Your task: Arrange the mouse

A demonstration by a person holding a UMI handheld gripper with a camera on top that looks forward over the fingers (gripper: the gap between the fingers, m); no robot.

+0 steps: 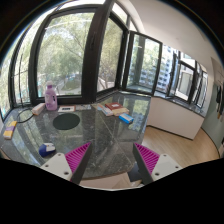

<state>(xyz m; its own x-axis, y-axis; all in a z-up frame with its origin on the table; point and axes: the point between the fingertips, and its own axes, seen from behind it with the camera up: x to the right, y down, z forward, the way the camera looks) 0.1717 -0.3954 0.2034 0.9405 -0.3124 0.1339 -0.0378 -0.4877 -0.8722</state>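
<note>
Mouse position is proving impossible to make out on the glass bench (pixel 95 130). A pink bottle (pixel 51 96) is standing far left while the tool (pixel 112 158) is hovering open, gripping nothing.

One camera only, riding on the gripper (pixel 112 160) and looking forward along its fingers (pixel 76 157), seen at six o'clock. It sits above the glass tabletop's (pixel 95 135) near edge, tilted slightly down, facing windows (pixel 65 50) at twelve o'clock.
</note>
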